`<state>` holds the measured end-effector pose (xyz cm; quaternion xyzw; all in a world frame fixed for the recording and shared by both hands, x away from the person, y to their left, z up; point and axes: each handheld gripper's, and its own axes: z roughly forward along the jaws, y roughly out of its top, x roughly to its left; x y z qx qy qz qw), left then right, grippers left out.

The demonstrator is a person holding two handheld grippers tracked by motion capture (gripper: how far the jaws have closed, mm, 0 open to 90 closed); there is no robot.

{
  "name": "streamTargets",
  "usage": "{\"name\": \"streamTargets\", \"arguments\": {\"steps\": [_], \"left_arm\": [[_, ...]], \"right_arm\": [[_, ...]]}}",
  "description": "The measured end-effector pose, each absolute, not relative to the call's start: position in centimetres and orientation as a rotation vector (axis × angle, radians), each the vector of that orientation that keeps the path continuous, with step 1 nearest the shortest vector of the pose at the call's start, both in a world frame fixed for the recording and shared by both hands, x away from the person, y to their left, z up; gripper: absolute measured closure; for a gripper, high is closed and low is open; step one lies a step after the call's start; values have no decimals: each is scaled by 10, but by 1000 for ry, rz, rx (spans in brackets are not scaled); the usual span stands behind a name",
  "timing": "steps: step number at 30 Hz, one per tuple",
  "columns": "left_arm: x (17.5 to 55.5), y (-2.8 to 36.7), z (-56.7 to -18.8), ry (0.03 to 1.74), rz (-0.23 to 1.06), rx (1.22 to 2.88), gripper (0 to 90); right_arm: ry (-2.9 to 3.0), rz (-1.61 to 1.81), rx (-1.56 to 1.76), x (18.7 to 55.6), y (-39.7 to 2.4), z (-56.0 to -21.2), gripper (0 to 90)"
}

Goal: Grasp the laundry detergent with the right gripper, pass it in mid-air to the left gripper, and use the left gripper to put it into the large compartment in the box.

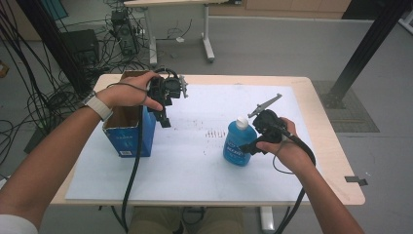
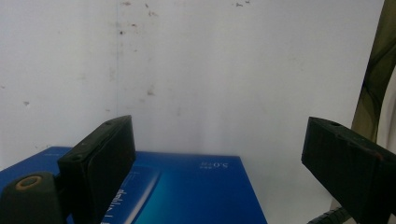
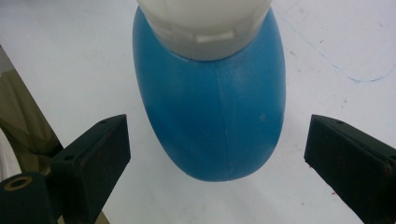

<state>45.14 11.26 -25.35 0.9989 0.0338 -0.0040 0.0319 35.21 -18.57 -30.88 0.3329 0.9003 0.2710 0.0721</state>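
Blue plastic bottle (image 1: 239,145) with a white cap, upright on the white table sheet (image 1: 195,165), flanked by the right gripper (image 1: 255,145), jaws spread; left gripper (image 1: 164,119), jaws spread, above the blue box (image 1: 127,139).

A wooden table (image 1: 319,105) carries white sheet (image 1: 204,170), blue box (image 1: 131,139), blue bottle (image 1: 238,146).

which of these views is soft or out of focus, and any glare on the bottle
High view: even light, fairly sharp, no glare on the blue bottle. Right gripper view: the bottle is close and slightly soft, its white cap washed out. Left gripper view: the blue box is blurred, its print barely legible.
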Motion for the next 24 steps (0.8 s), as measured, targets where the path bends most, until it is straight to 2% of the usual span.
{"name": "streamTargets", "arguments": {"steps": [24], "left_arm": [[452,113,-255,107,-19,3072,101]], "right_arm": [[2705,823,1001,353,-185,-314,68]]}}
